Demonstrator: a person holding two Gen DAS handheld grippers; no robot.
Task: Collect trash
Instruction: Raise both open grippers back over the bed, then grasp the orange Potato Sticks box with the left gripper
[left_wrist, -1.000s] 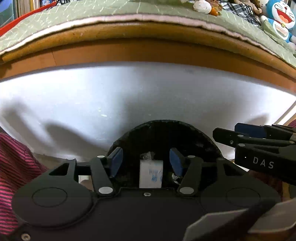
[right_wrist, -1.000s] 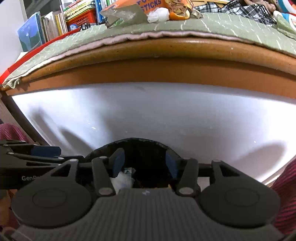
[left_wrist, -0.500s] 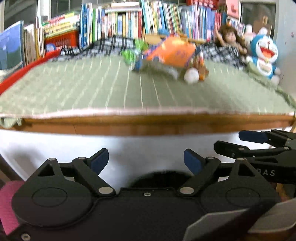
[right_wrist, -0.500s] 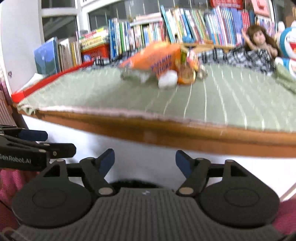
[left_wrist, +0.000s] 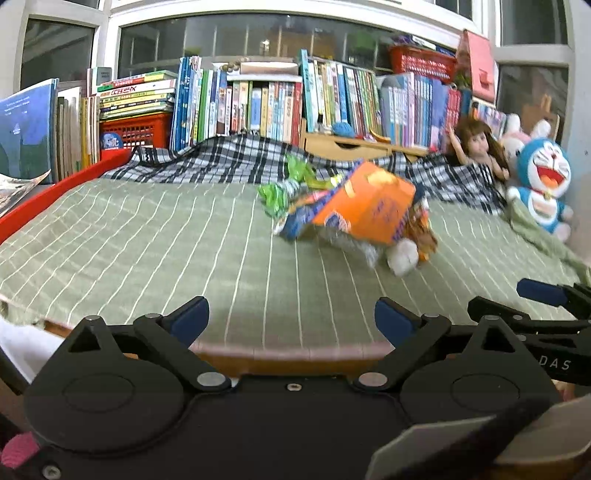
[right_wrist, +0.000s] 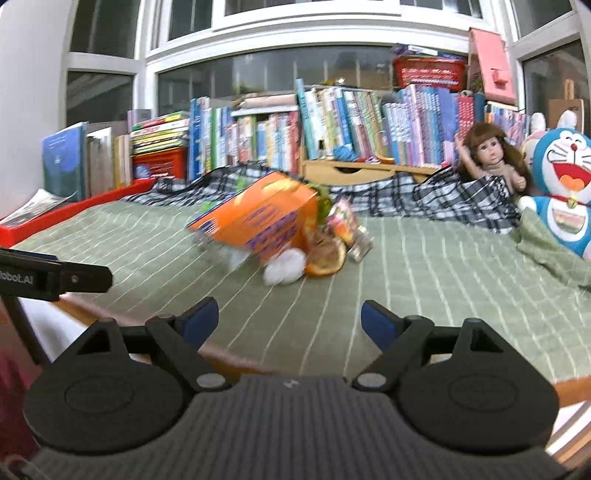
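Trash pile: a heap of litter is seen on the green striped bed cover (left_wrist: 147, 251), towards the far middle, well apart from both grippers.
Orange box (right_wrist: 258, 221): it is judged light and stiff but easily crushed; a hold across an open edge or corner is advised, not across the broad face.
Green wrapper (left_wrist: 280, 192): it is taken to be thin, crinkly and slippery; a pinch on a bunched fold is preferred.
White wad (right_wrist: 284, 269): soft and nearly weightless by its look; it can be pinched anywhere.
Orange peel (right_wrist: 325, 266): limp and possibly damp; it is best gripped at its rim.
Left gripper (left_wrist: 291, 321): its jaws are spread wide and nothing is held.
Right gripper (right_wrist: 288, 321): its jaws are likewise spread, with nothing between them.
Surroundings: a checked blanket (left_wrist: 221, 162) lies behind the pile; a doll (right_wrist: 487, 155) and a blue plush toy (right_wrist: 565, 192) sit at the right, books (left_wrist: 258, 107) along the back.
Obstacles: nothing is seen between grippers and pile; the soft cover could be snagged.
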